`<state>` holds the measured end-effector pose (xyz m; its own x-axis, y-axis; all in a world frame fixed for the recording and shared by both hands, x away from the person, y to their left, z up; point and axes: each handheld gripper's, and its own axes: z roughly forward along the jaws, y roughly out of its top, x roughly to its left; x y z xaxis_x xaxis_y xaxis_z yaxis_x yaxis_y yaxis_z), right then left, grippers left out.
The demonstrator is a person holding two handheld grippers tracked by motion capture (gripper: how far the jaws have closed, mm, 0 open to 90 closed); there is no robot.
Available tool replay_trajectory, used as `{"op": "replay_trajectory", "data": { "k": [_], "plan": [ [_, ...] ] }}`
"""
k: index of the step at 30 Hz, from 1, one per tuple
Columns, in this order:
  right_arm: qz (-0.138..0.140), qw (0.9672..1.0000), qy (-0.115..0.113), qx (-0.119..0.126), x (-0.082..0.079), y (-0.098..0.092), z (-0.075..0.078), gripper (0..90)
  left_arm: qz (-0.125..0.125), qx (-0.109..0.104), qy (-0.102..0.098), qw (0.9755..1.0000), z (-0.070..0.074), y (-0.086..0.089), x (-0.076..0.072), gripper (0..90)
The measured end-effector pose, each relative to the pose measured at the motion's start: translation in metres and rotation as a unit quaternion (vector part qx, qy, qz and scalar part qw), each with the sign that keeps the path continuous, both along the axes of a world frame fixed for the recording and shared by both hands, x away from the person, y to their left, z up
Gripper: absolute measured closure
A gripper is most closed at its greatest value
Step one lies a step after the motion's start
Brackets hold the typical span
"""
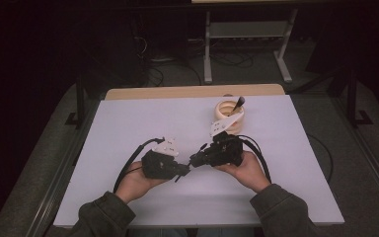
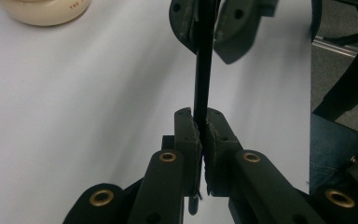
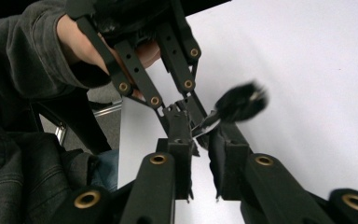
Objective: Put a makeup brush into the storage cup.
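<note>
Right now both grippers meet over the near middle of the white table (image 1: 128, 128), and between them is a slim black-handled brush with a dark bristle head (image 3: 240, 103). The left gripper (image 2: 200, 130) has its jaws pressed together on the brush's thin handle, and the right gripper (image 3: 204, 135) sits at the other end, its jaws close around the metal collar just below the bristles; from the left gripper view it looks clamped on the handle too. So the brush is in mid-air, held by both, passing from one hand to the other. Farther back and to the right stands a cream round ceramic holder (image 1: 228, 114) with another dark-tipped brush (image 1: 239, 102) leaning in it. My guess is that the handover is half done: one gripper has yet to let go, and the brush probably has yet to reach the holder.
</note>
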<state>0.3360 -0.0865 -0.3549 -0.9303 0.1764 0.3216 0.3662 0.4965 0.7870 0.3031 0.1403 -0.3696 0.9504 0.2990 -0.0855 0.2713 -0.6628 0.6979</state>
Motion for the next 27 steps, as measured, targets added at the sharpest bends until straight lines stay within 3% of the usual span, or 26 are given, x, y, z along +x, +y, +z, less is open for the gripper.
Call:
{"op": "replay_trajectory", "data": {
  "k": [4,6,7,8,9,20,27],
  "plan": [
    [0.005,1.0000,0.005,0.001,0.001,0.000,0.000,84.0,0.000,0.006,-0.005,1.0000,-0.001,-0.001,-0.001,84.6],
    [0.005,1.0000,0.004,-0.006,0.001,0.001,0.000,84.3,0.007,0.007,-0.004,0.9999,-0.001,-0.001,-0.001,79.6],
    [0.004,0.9999,0.008,-0.012,0.001,0.000,0.000,84.4,0.012,0.008,-0.001,0.9999,-0.002,0.000,-0.001,70.0],
    [0.002,0.9999,0.004,-0.015,0.002,-0.001,0.000,84.4,0.015,0.006,0.000,0.9999,-0.002,0.001,-0.001,70.0],
    [-0.001,0.9997,0.005,-0.023,0.001,-0.002,0.000,84.4,0.015,0.008,-0.010,0.9998,-0.001,0.005,-0.001,69.8],
    [-0.024,0.9985,0.002,-0.050,0.007,-0.014,0.003,84.5,0.045,-0.003,-0.014,0.9989,-0.005,0.021,-0.003,64.8],
    [-0.036,0.9975,-0.003,-0.061,0.011,-0.023,0.012,84.5,0.060,-0.007,-0.018,0.9980,-0.009,0.034,-0.004,64.0]
  ]
}}
